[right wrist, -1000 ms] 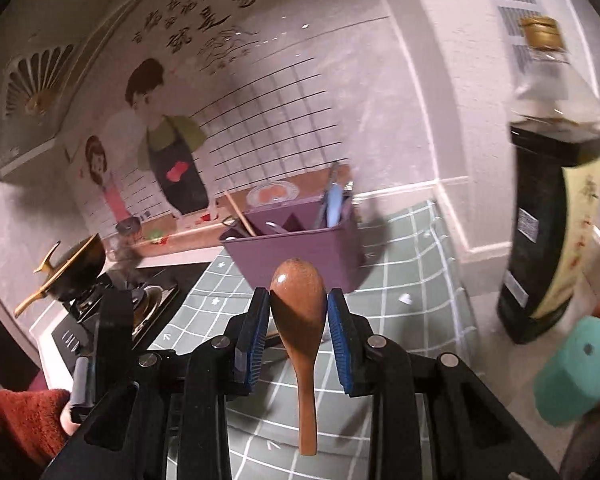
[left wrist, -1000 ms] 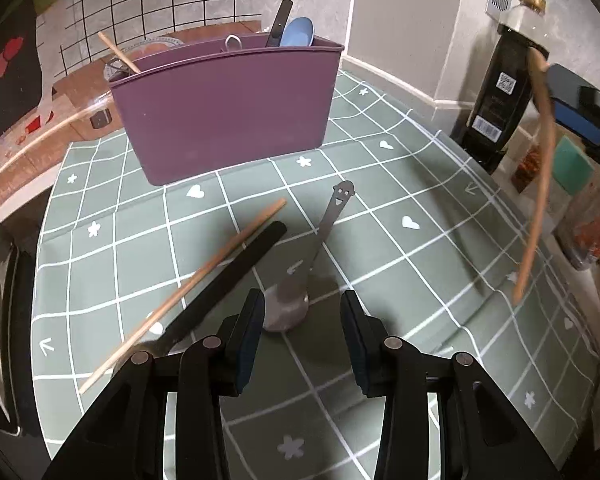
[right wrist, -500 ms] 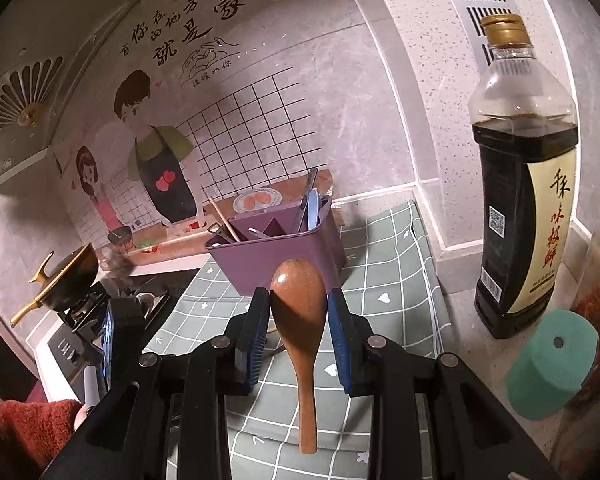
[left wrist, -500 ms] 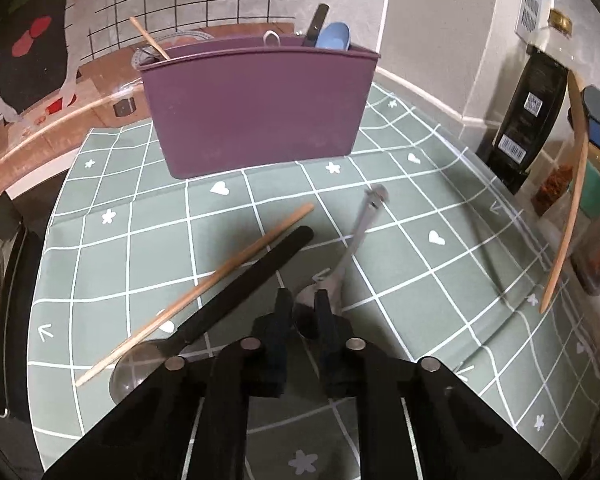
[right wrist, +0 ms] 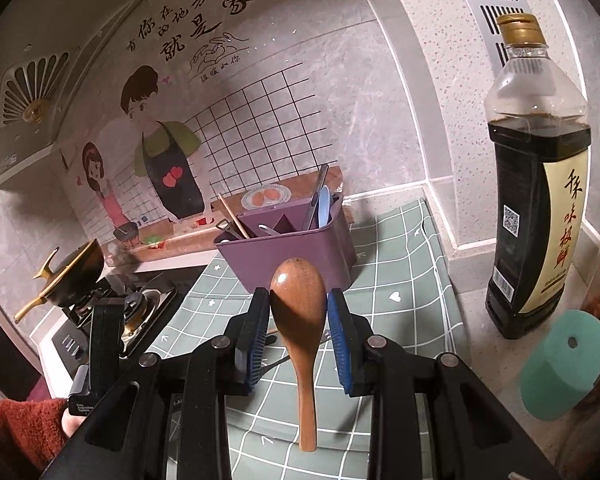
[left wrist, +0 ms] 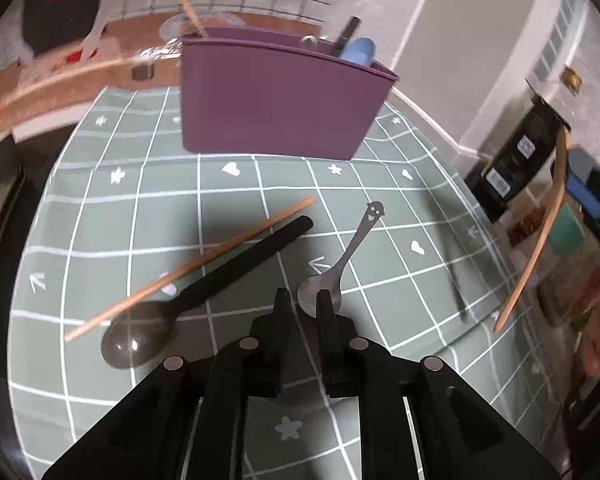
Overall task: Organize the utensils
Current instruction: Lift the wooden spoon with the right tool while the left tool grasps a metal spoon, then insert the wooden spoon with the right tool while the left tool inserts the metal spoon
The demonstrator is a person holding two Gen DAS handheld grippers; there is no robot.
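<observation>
A small metal spoon [left wrist: 356, 240] with a smiley handle lies across the green checked mat [left wrist: 100, 240]. Its bowl sits between the fingers of my left gripper [left wrist: 304, 300], whose pads touch the bowl while the jaws are opening slightly. A wooden chopstick [left wrist: 196, 264] and a black-handled spoon [left wrist: 236, 268] lie just left of it. My right gripper [right wrist: 298, 300] is shut on the bowl of a wooden spoon [right wrist: 304, 380], handle hanging down, in the air right of the mat. The purple caddy [right wrist: 296, 248] stands beyond and holds several utensils.
A tall dark sauce bottle [right wrist: 536, 208] and a teal cylinder [right wrist: 564, 364] stand on the counter to the right. A gas stove with a black wok [right wrist: 76, 276] lies left of the mat. A red sleeve [right wrist: 16, 432] shows at the lower left. Tiled wall behind the caddy.
My left gripper went from wide open to closed around the metal spoon's bowl, and it has rolled, so the scene tilts. The right gripper still holds the wooden spoon in the same place.
</observation>
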